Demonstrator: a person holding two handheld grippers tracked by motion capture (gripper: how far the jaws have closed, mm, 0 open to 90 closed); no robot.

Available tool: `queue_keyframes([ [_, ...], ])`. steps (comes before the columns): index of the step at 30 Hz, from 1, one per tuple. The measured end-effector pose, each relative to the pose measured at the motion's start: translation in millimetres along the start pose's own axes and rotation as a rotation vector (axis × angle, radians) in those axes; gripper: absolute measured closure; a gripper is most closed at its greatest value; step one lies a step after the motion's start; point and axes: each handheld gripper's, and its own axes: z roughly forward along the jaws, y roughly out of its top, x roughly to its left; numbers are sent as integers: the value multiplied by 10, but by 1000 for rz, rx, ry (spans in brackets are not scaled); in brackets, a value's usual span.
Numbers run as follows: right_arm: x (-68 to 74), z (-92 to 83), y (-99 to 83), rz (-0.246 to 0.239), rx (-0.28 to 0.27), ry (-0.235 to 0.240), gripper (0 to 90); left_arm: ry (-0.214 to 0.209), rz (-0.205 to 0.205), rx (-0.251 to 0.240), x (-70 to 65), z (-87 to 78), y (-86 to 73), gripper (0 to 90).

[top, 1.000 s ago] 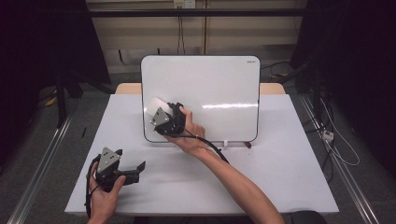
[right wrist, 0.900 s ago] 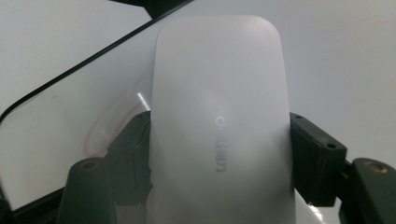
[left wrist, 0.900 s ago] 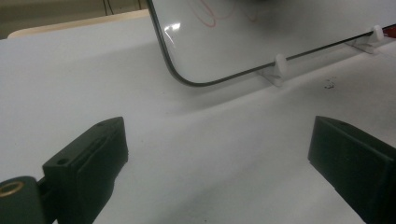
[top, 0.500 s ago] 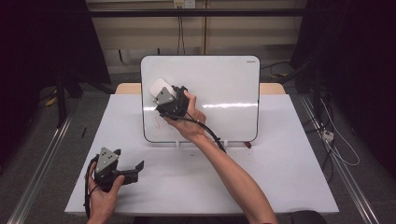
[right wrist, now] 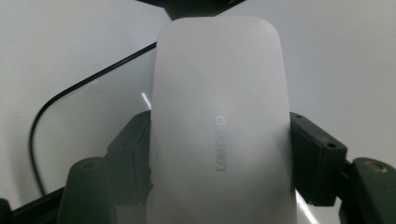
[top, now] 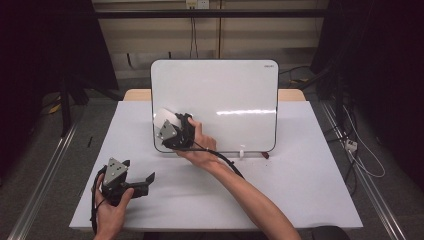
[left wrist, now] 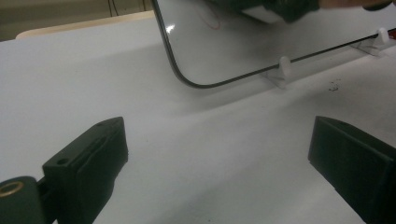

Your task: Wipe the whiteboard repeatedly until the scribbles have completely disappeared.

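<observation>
A white whiteboard [top: 225, 100] stands upright on small clear feet at the back of the white table [top: 280, 190]. My right gripper [top: 168, 126] is shut on a white eraser [top: 163, 119] and holds it against the board's lower left corner. In the right gripper view the eraser [right wrist: 219, 126] sits between both black jaws, with the board's rounded corner [right wrist: 88, 126] behind it. A faint red scribble [left wrist: 210, 16] marks the board beside the eraser. My left gripper [top: 146, 183] rests on the table at the front left, open, with nothing between its jaws [left wrist: 219, 163].
The board's clear feet [left wrist: 284, 70] stand on the table in front of its lower edge. A black cable [top: 225, 160] trails from the right gripper along the forearm. Metal rails [top: 45, 175] run along both sides of the table.
The right gripper with the eraser went up the board's left side, then came back down to the lower left corner. The left gripper has stayed put.
</observation>
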Motion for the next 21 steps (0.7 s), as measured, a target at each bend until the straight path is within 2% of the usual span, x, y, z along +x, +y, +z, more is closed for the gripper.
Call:
queue_keyframes([
  [3, 92, -40, -55, -34, 11, 18, 314, -1, 0, 1, -2, 4, -1, 46],
  [7, 45, -55, -94, -15, 12, 32, 314, -5, 0, 7, -7, 21, -3, 46],
  [9, 3, -51, -82, -7, 14, 15, 314, -6, 0, 6, -7, 19, -1, 47],
  [18, -511, -15, 30, 126, 16, -63, 314, -4, -1, 3, 6, 3, -2, 46],
  [19, -527, -7, 39, 138, 14, -65, 314, -6, -5, 2, 8, 3, -2, 46],
  [21, -484, -4, 40, 121, 13, -85, 314, -5, -5, -1, 11, 1, 0, 46],
])
